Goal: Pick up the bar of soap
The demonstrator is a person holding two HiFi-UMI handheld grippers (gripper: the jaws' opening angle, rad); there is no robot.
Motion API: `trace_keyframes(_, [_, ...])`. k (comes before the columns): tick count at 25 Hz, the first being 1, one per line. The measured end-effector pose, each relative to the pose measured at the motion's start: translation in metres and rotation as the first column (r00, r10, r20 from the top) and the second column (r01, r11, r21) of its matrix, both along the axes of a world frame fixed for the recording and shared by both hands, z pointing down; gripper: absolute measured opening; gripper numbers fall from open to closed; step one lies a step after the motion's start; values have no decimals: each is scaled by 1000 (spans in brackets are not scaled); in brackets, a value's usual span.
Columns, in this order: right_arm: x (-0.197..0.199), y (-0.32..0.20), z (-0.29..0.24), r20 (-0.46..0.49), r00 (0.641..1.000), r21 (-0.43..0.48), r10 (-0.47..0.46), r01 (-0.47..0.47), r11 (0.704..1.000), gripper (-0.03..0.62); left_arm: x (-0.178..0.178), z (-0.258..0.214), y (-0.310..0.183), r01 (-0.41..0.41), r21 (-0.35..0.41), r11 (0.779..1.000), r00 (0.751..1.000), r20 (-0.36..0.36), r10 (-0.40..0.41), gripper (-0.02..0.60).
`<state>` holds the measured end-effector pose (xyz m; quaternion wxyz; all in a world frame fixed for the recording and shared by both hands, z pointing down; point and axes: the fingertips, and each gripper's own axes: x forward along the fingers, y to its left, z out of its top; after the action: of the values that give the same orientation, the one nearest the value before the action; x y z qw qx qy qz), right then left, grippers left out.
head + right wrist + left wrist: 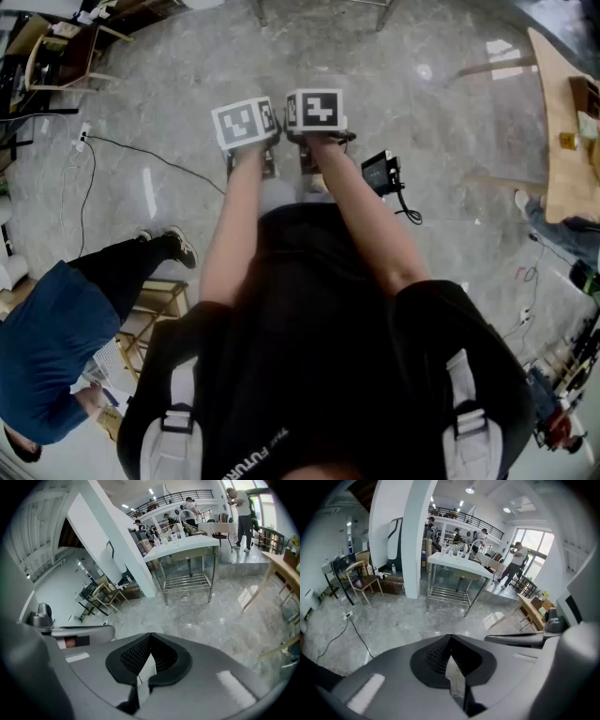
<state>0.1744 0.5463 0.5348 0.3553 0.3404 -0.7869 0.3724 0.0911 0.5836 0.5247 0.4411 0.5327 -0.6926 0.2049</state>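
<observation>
- Left tool (246, 125) and right tool (315, 112) sit side by side in the head view, tilted down over the floor (441, 103) short of the steel bench (383, 13), of which only thin legs seem to show at the top edge. A black cable (155, 157) trails on the near side of the bench, left of the tools. A black box (380, 172) with its own lead lies just right of them. No bar of soap shows here.
- Left gripper view: the left tool (450, 641) has its jaws pressed together on nothing. The bench (459, 566) stands well ahead, with bottles and clutter on top too small to tell soap among them.
- Right gripper view: the right tool (150, 639) is likewise closed and empty. The bench (187, 550) is ahead again, and the soap cannot be picked out.
- Likely trouble: the soap is probably on the bench, though that is unconfirmed.
  - A foot could catch the cable or the box's lead on the walk to the bench.
  - Jaws that arrive closed would shove the bar rather than take it.
  - A slick bar pinched near a corner may squirt off the bench edge.
</observation>
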Motion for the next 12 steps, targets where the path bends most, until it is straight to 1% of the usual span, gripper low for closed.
trace_keyframes(3, [0,-2,-2,3,1000,18,-8,8,1000,14,1,1,-2,0,1,1000,1000,-5,0,-1])
trace_keyframes(6, [-1,-1,-4,5,1000,18,-11,11,1000,14,3,0,0,-1,3,1000,1000,-6,1,-2])
trace_keyframes(12, [5,-2,-6,29,1000,15,-9,9,1000,14,9,-4,-2,0,10,1000,1000,15,0,-2])
